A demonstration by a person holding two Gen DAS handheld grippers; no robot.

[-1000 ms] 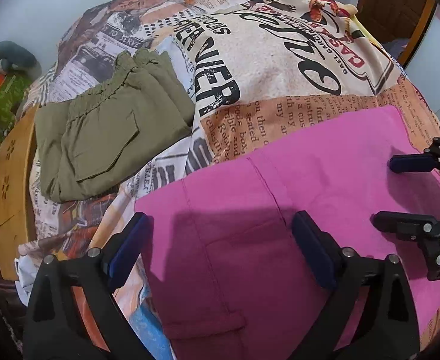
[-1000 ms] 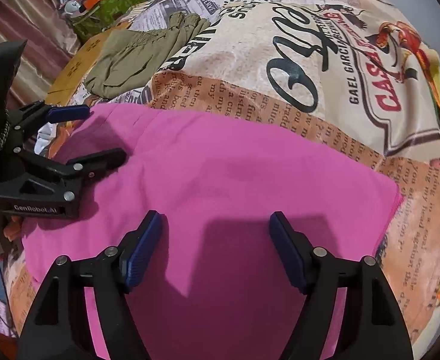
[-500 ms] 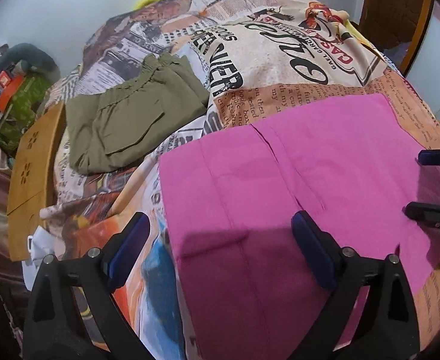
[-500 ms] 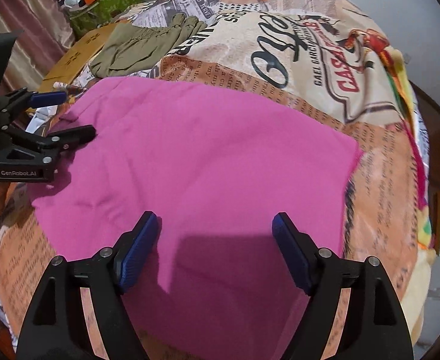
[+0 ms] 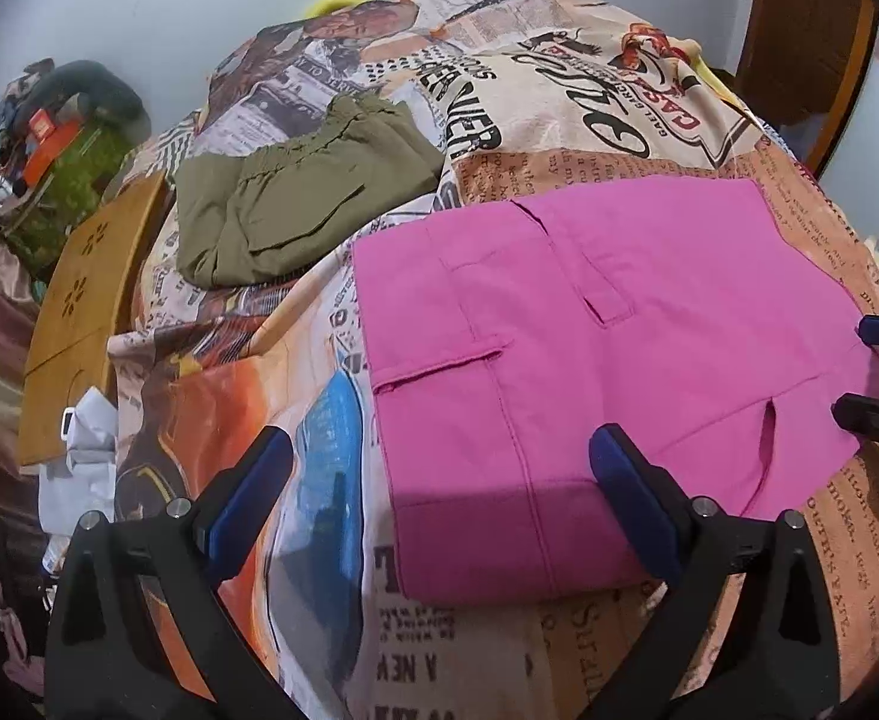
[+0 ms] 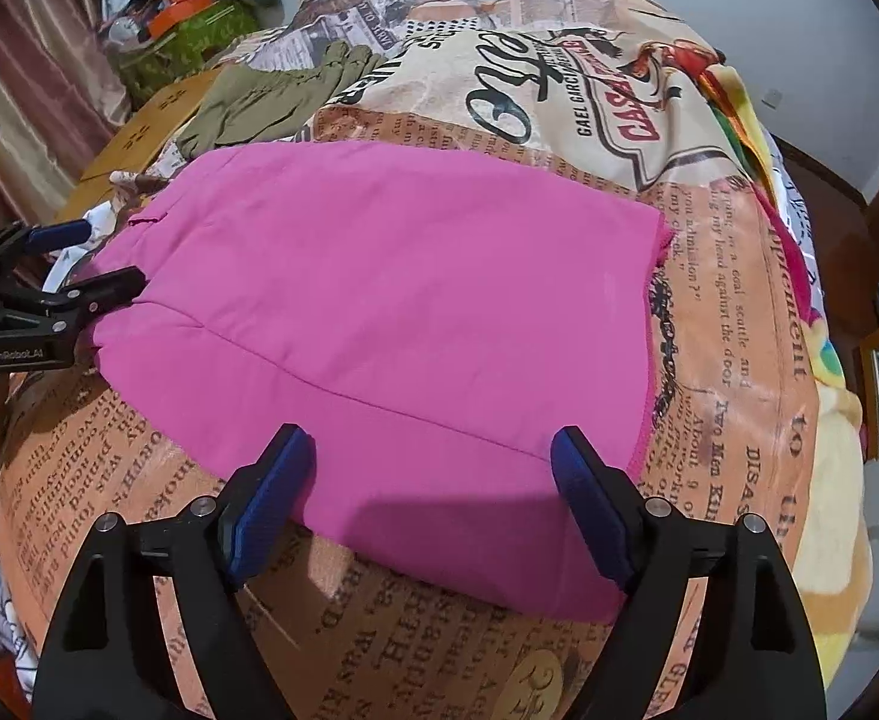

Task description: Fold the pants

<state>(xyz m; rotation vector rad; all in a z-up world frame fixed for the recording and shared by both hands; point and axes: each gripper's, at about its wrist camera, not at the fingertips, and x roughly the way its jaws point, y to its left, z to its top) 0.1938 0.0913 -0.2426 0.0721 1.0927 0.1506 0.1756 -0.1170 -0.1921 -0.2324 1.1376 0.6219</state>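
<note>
The pink pants (image 5: pixel 589 360) are lying folded and flat on the bed (image 5: pixel 619 138), over its newspaper-print cover, toward the near edge. The left gripper (image 5: pixel 439 492) is hovering above their near left corner with its jaws spread wide and gripping nothing. The right gripper (image 6: pixel 433 480) is hanging over the near edge of the pants; its jaws are opening, clear of the cloth, with nothing pinched between them. A folded olive garment (image 5: pixel 295 204) is resting toward the bed's far left side, well apart from the pink pants, near a wooden board (image 5: pixel 85 306) at the left edge.
</note>
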